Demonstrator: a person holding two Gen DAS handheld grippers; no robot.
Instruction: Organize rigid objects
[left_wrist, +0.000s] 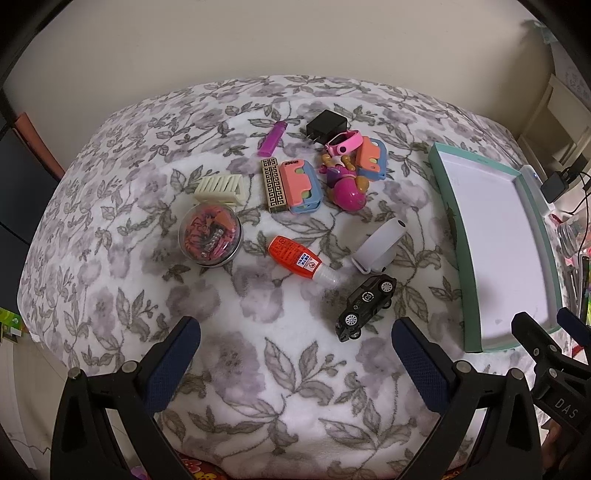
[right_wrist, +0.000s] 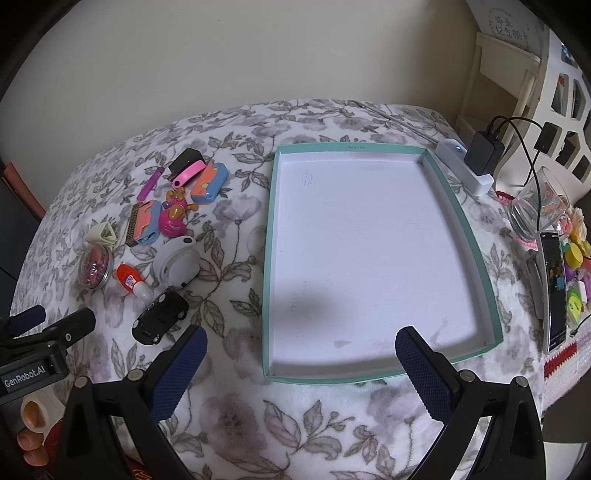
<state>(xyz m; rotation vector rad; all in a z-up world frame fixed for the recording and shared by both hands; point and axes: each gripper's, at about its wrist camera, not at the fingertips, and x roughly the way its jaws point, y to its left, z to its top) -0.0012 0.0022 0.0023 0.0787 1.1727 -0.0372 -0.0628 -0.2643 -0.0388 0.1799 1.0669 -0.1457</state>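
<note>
**Nothing gripped yet: the first pick is best taken from the near edge of the pile**

Both pairs of fingers are held wide apart and nothing is gripped. The left gripper (left_wrist: 295, 354) hovers over the flowered blanket (left_wrist: 110, 288), the right gripper (right_wrist: 301, 363) over the near edge of the teal tray (right_wrist: 271, 258), whose white floor is bare.

The rigid objects are scattered on the blanket to the left of the tray, well apart from it. Nearest the left gripper lies the black toy car (left_wrist: 365, 308), with the white round device (left_wrist: 378, 247) just behind it and the orange glue bottle (left_wrist: 301, 260) beside that. Farther back lie the clear round box (left_wrist: 210, 234), the cream hair claw (left_wrist: 219, 190) and a tight cluster: 2 orange-and-blue cases, a patterned case (left_wrist: 273, 184), a pink toy figure (left_wrist: 347, 181), a pink band (left_wrist: 343, 142), a purple lighter (left_wrist: 272, 138) and a black charger (left_wrist: 327, 125).

The step is judged to be the first pick, and the car is the easiest candidate, since it stands free. It is best gripped across its narrow body, not over the wheels, which could roll. A gentle descent is advised, as the soft blanket may give. The cluster is better left until its neighbours are cleared, so that nothing is dragged along.
</note>
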